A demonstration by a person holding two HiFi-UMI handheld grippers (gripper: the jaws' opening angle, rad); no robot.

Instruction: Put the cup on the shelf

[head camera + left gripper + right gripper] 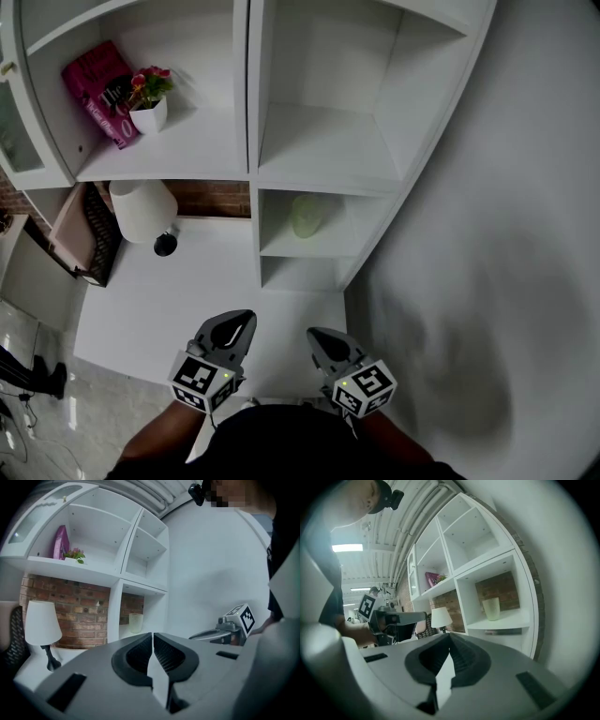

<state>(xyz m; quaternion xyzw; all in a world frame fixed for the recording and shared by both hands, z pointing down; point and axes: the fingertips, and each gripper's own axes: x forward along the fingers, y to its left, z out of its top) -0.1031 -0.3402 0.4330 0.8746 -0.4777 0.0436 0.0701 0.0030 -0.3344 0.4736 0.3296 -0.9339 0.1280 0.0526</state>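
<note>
Pale green cup (306,217) upright in lower right shelf (330,247) compartment; left claw (244,321) closed tight, empty; right claw (316,335) closed too, empty; both over white worktop (159,300)

White wall (487,234), brick wall (70,616) behind, white table (187,291), pale floor (103,412), perhaps tiled

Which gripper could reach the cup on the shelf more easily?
Probably the right gripper: it lines up with the cup, while the left gripper sits nearer the lamp. Both are shut, empty.
</note>
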